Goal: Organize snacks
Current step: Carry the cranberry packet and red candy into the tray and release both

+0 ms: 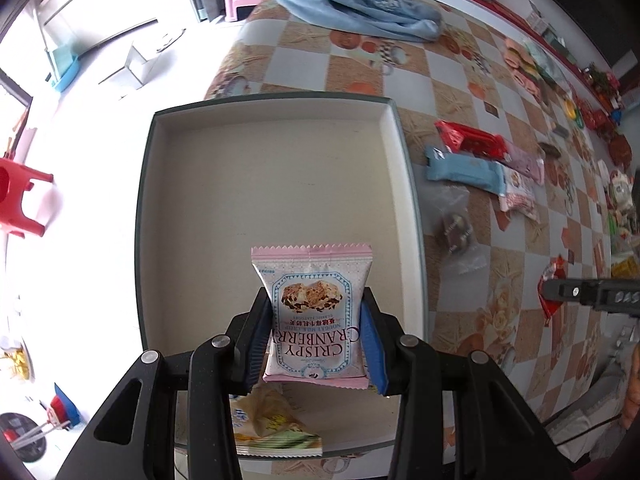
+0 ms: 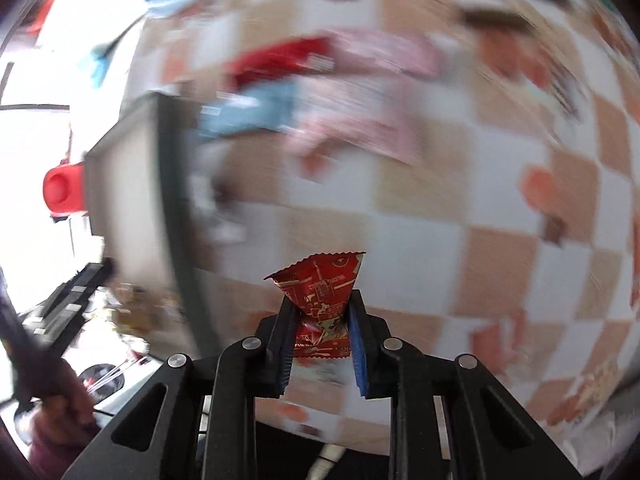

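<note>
The desk wears a checked cloth of tan and pale squares; on it sits a shallow grey-rimmed box, near its edge; just beside the box lie a red packet, a blue packet, pink packets and a clear bag; farther back lies a crumpled blue cloth.

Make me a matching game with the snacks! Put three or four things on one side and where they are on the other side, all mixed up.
Things:
1. pink cranberry snack pack
2. red candy wrapper
3. green and yellow snack packet
4. long blue snack bar

Places:
A. lying on the checkered tablecloth, beside the box
B. held in the right claw
C. held in the left claw
D. lying inside the box, at its near edge

Pairs: 1-C, 2-B, 3-D, 4-A
</note>
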The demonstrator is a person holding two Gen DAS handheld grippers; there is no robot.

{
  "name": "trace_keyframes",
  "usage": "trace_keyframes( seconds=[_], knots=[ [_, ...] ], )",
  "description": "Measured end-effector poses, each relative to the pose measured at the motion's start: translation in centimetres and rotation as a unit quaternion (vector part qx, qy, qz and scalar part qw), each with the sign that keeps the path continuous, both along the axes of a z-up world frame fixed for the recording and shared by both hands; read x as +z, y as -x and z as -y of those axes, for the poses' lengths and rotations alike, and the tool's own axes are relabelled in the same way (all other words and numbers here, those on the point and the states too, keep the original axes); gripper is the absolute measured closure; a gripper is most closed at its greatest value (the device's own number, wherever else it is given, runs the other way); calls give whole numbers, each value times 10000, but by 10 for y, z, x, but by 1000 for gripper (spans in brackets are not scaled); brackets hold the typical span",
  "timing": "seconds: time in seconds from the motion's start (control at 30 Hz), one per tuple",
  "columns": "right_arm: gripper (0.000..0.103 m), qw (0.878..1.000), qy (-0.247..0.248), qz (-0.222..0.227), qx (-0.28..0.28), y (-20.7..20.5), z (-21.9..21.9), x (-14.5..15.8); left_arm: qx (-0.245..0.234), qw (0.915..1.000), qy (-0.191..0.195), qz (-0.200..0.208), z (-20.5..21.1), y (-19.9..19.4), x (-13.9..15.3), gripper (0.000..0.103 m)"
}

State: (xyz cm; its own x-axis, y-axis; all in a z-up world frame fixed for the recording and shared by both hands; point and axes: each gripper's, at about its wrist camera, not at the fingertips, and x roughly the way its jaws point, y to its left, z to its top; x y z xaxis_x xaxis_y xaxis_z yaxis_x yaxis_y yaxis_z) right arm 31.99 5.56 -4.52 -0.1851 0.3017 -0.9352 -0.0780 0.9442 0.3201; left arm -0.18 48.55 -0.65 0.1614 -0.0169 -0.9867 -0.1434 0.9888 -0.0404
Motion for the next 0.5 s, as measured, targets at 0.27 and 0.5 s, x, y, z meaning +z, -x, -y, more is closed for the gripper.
trace_keyframes(
  seconds=[0.27, 0.5],
  knots=[
    [77, 9948, -693, 68, 741, -19, -109, 28, 323, 9995, 13, -2, -27, 3, -3, 58],
    [77, 9903, -673, -42, 1216, -16, -167, 20, 446, 9989, -45, -100, -37, 10, -8, 48]
  ],
)
